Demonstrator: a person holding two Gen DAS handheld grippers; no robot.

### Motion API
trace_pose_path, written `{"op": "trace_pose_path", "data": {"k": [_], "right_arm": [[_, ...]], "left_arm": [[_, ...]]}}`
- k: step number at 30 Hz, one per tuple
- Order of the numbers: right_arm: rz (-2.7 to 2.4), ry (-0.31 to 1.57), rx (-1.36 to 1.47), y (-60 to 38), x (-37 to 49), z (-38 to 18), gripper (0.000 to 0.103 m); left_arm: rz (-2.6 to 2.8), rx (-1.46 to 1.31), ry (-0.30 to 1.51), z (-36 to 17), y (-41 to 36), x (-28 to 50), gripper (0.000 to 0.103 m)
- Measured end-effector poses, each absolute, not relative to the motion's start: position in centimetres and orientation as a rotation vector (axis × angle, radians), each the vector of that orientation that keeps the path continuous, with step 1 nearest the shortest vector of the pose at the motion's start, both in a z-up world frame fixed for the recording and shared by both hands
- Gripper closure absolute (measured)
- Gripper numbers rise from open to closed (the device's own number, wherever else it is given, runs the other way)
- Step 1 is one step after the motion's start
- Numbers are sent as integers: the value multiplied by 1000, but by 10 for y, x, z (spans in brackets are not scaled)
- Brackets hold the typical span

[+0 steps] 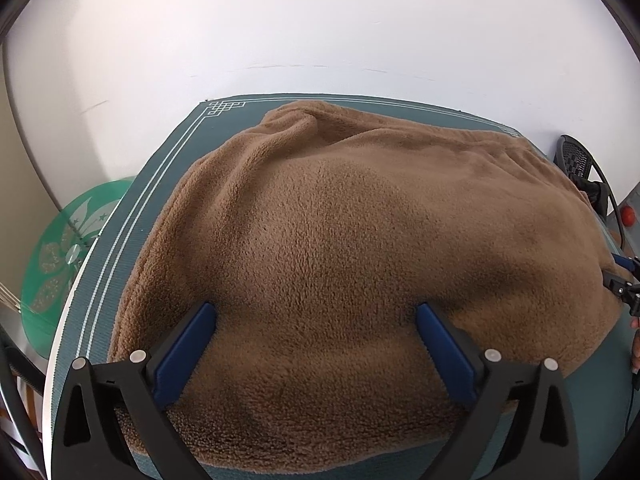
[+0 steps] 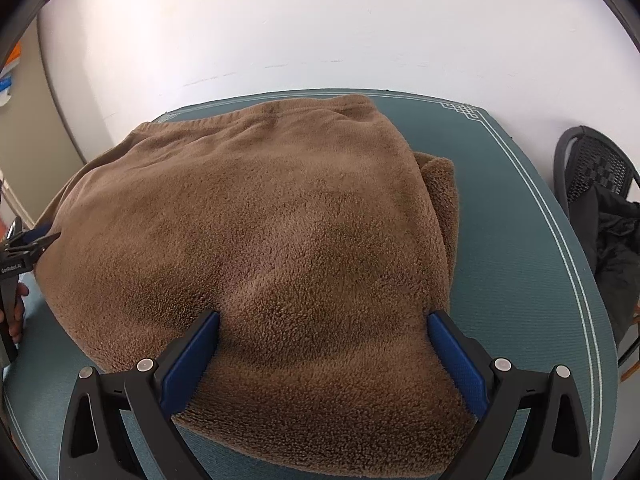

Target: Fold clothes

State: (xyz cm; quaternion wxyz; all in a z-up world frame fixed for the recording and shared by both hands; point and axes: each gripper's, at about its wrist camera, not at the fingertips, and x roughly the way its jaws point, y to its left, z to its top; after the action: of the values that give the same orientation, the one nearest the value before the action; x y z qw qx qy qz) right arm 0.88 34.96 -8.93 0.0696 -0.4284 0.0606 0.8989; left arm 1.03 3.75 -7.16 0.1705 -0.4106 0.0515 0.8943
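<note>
Here we see a brown fleece garment [image 1: 340, 240] lying in a thick, folded heap on the tabletop [image 1: 160, 184], which is covered in a teal mat with pale border lines and a knot pattern in its corners. The fleece fills most of the mat in both wrist views.

Our left tongs [image 1: 316, 312] stand spread wide, their two blue pads apart, and the near part of the fleece lies between and under them. The pads do not pinch the cloth; whether they touch its pile we cannot tell. Our right tongs [image 2: 323, 320] are spread just as wide over the fleece's near right part, the cloth again lying between the pads without being clamped. In the right wrist view the right pad sits just beside the garment's right edge, where a lower layer [image 2: 442, 196] sticks out from under the top one.

Each pair of tongs shows at the edge of the other's view: the right one at the far right of the left wrist view, the left one at the far left of the right wrist view, both near the fleece's sides, with a bit of a hand [image 2: 16, 312] on the handle.

A green round glass table [image 1: 60, 248] stands left of the tabletop, and a black mesh chair [image 2: 592, 168] stands to its right, before a white wall [image 1: 320, 32].
</note>
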Motion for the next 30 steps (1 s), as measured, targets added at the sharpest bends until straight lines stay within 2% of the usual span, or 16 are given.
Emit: {"op": "trace_pose_path", "data": {"k": [4, 12, 20, 30], "right_arm": [[2642, 211, -1249, 344, 9, -85, 1], [2684, 201, -1088, 318, -14, -41, 1], [2606, 181, -1263, 313, -51, -87, 1], [2617, 172, -1242, 313, -49, -88, 1]], "left_arm": [[2539, -1167, 145, -71, 37, 11, 2], [2538, -1167, 144, -70, 36, 11, 2], [2535, -1165, 141, -70, 37, 10, 2], [2536, -1165, 143, -72, 38, 9, 2]]}}
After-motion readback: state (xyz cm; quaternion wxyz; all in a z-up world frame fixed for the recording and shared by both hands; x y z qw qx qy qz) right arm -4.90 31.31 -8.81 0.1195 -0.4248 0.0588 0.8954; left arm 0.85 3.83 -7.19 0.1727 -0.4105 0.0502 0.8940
